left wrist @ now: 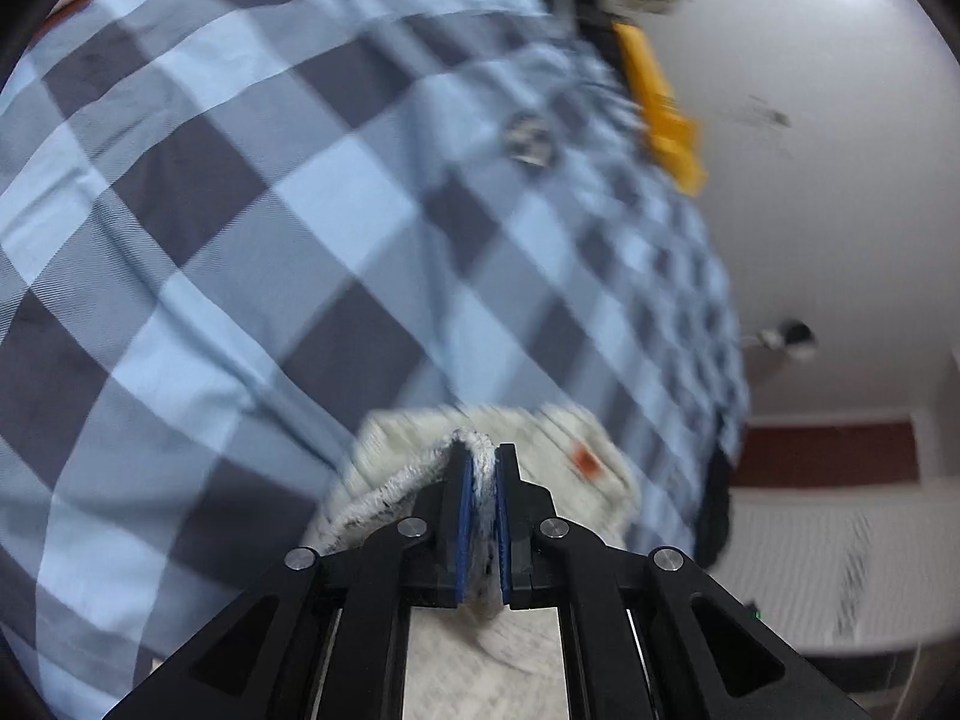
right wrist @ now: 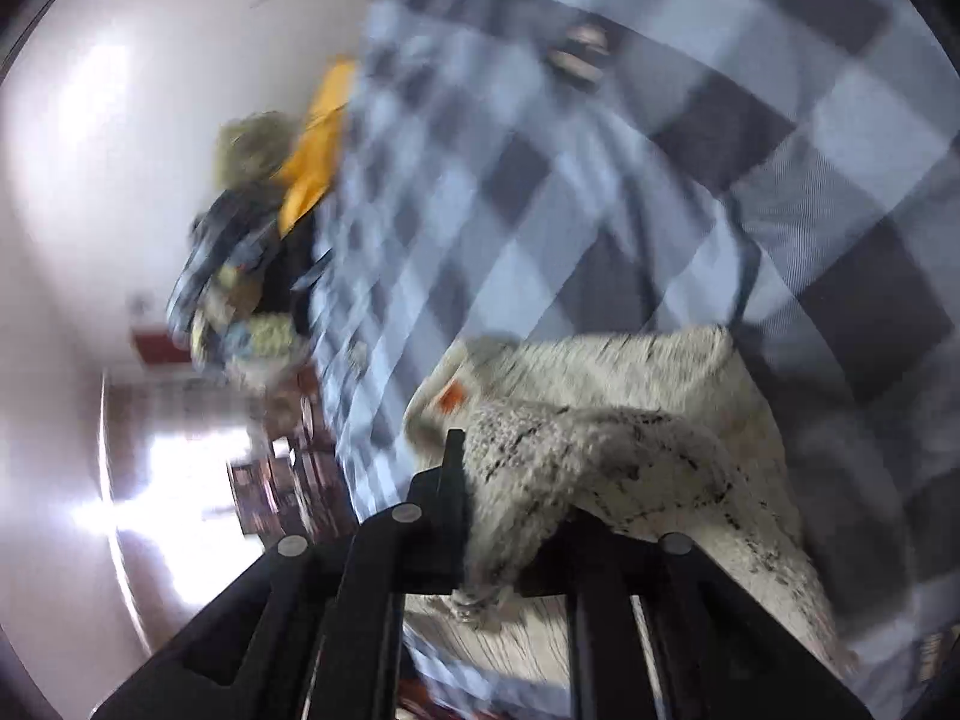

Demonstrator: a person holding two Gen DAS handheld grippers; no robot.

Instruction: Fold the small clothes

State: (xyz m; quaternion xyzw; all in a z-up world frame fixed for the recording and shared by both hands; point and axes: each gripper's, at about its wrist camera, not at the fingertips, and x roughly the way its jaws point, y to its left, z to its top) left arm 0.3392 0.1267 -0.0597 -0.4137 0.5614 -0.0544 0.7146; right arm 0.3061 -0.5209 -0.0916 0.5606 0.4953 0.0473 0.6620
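A white fuzzy garment (left wrist: 408,450) with black flecks and a small orange tag (left wrist: 585,461) hangs over the checked bed cover. My left gripper (left wrist: 482,450) is shut on a folded edge of it, and the cloth shows squeezed between the blue pads. In the right wrist view the same garment (right wrist: 630,372), with its orange tag (right wrist: 451,399), drapes across my right gripper (right wrist: 498,468). That gripper is shut on it. The cloth hides its right finger, and only the left fingertip (right wrist: 454,444) shows.
A blue and grey checked bed cover (left wrist: 240,210) (right wrist: 600,180) fills most of both views. At its far edge lie a yellow cloth (left wrist: 660,108) (right wrist: 318,150) and a pile of mixed clothes (right wrist: 240,276). A small dark object (left wrist: 528,135) rests on the cover.
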